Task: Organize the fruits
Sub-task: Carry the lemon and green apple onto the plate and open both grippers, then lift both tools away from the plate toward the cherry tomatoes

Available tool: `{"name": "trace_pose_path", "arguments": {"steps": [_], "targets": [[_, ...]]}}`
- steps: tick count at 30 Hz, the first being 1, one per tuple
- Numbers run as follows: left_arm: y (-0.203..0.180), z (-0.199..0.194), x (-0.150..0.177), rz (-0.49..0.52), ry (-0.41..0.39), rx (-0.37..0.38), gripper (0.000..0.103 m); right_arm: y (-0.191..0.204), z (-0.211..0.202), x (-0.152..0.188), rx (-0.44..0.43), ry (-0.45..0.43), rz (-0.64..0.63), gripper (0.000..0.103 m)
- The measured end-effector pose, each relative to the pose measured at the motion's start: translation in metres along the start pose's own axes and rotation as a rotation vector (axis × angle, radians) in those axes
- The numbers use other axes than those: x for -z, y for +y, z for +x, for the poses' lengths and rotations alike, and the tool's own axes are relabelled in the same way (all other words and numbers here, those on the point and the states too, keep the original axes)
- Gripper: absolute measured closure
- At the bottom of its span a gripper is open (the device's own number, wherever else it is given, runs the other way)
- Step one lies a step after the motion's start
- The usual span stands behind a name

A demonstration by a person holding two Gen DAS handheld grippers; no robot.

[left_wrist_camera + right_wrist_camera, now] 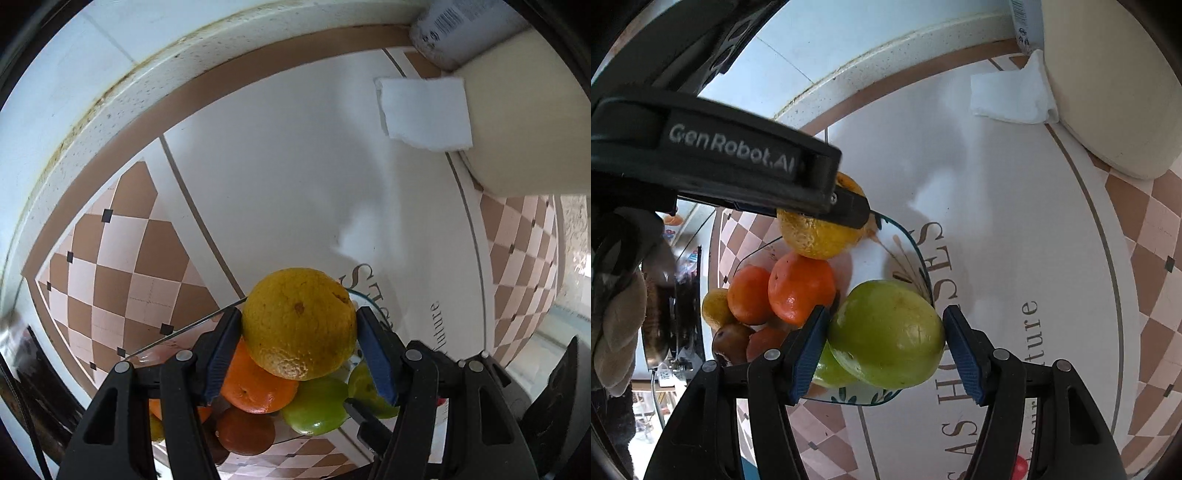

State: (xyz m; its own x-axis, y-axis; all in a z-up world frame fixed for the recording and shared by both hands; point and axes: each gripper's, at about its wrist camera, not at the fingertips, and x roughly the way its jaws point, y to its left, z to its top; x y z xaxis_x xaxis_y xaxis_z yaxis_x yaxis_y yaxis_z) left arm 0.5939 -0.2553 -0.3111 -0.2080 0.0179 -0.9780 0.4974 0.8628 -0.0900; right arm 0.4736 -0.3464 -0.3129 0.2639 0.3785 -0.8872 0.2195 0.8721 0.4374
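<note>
The left hand-held gripper (pixel 299 347) had its pads clamped on a yellow orange (pixel 300 323) above the glass plate (pixel 912 240), while the right hand-held gripper (pixel 885 347) gripped a green apple (pixel 886 334) at the plate's near edge. Oranges (pixel 801 288), a second apple and a dark fruit (pixel 730 341) lay piled on the plate on the tabletop (pixel 997 221). By my reckoning the sorting was barely under way.

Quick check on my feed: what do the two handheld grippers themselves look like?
Both match: the left gripper and right gripper have black plastic bodies with silver rivets at the linkage joints and blue ribbed pads on the fingers. The left one's side carries white lettering, GenRobot.AI. No cables or sleeves show.
</note>
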Motion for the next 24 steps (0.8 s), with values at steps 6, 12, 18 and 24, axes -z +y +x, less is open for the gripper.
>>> {"name": "trace_pose_path", "arguments": {"steps": [6,12,18,24], "targets": [[-0.004,-0.005,0.004,0.008,-0.006,0.012,0.032,0.004,-0.005,-0.007,-0.013,0.001,0.004,0.032],[0.012,-0.014,0.015,-0.058,-0.033,0.062,0.032,0.007,-0.012,-0.005,0.009,0.003,-0.001,0.024],[0.031,-0.038,0.051,-0.151,-0.153,0.124,0.014,0.021,-0.026,0.011,0.140,-0.030,-0.051,0.011],[0.062,-0.057,0.117,-0.285,-0.293,0.084,0.014,0.033,-0.047,0.027,0.248,-0.072,-0.106,0.009]]}}
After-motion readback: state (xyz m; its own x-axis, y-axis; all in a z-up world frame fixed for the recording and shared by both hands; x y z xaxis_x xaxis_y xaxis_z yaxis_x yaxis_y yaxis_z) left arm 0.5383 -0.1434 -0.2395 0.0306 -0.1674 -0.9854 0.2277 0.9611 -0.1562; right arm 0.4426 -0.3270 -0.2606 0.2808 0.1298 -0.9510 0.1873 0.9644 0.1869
